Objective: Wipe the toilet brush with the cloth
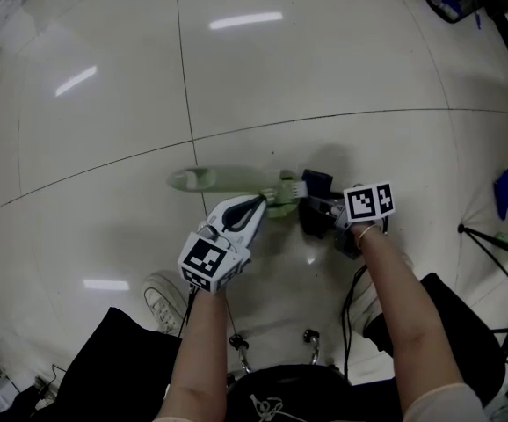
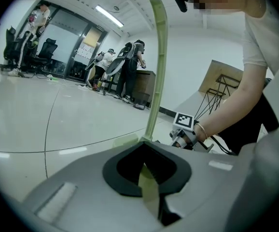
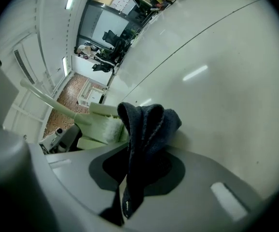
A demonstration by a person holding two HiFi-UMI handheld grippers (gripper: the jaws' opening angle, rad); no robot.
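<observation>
The left tongs (image 2: 149,180) pinch the pale green plastic toilet brush (image 2: 158,57) by its handle, over the glossy tiled floor (image 1: 324,60). The right tongs (image 3: 137,178) pinch the dark grey folded cloth (image 3: 146,124), just beside the white bristles (image 3: 108,129). I think a sideways push of the cloth could turn the thin handle in the grip.

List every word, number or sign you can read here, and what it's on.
Nothing legible.
Cube on the left tongs: black-and-white square pattern, no letters.
Cube on the right tongs: same kind of pattern.
Pale tag on the cloth: too small to read.
Distant wall sheets: too blurred.
Toilet brush: no print visible.
</observation>
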